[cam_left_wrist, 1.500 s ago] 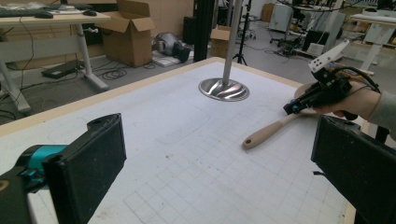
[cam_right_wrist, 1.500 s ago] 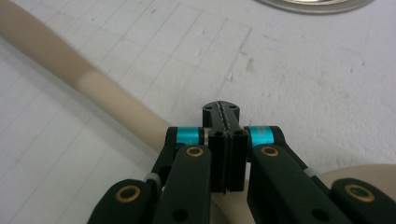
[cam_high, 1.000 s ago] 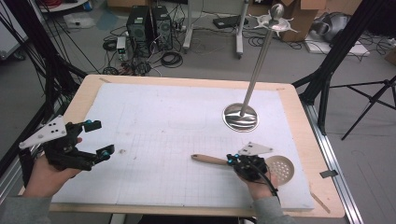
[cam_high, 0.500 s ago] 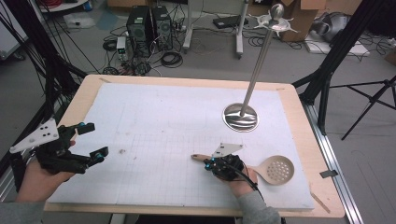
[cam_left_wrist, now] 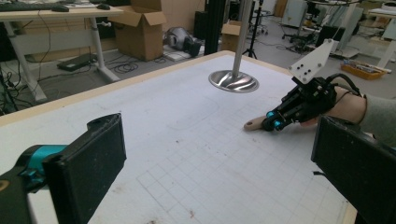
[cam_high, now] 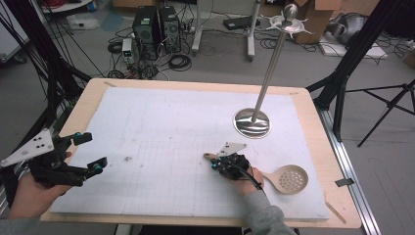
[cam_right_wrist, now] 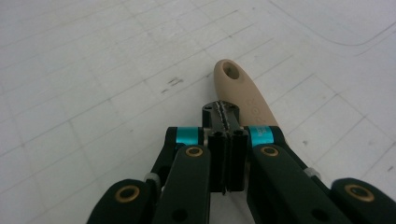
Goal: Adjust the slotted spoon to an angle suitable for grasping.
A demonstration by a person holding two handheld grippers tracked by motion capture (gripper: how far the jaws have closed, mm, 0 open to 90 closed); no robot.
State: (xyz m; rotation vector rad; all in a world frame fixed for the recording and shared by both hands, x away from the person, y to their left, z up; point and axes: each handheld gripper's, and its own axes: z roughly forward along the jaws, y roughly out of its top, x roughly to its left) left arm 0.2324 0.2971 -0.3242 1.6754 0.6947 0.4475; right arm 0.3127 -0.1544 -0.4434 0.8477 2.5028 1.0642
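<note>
My right claw [cam_high: 215, 164] sits low on the white gridded tabletop [cam_high: 161, 132], near its front right. Its jaws are pressed together with no gap between them, as the right gripper view shows, and they grip nothing. The beige slotted spoon with a round perforated bowl [cam_high: 288, 179] lies flat on the tabletop beneath that claw. The handle end with its hanging hole [cam_right_wrist: 232, 74] projects just past the jaw tips, and the bowl lies behind my right hand [cam_high: 247, 178], toward the right edge. Compared with one second ago, the right claw has moved left along the handle, from a position beside the bowl to the handle's far end. The spoon lies where it lay then.

My left claw [cam_high: 88, 154] is held at the front left of the tabletop with its jaws spread wide and nothing between them. Against the earlier frames it has shifted slightly toward the left edge.

The polished metal stand with a round base [cam_high: 252, 122] and a tall pole stands at the right rear of the tabletop, well apart from both claws, in the same place as before.
</note>
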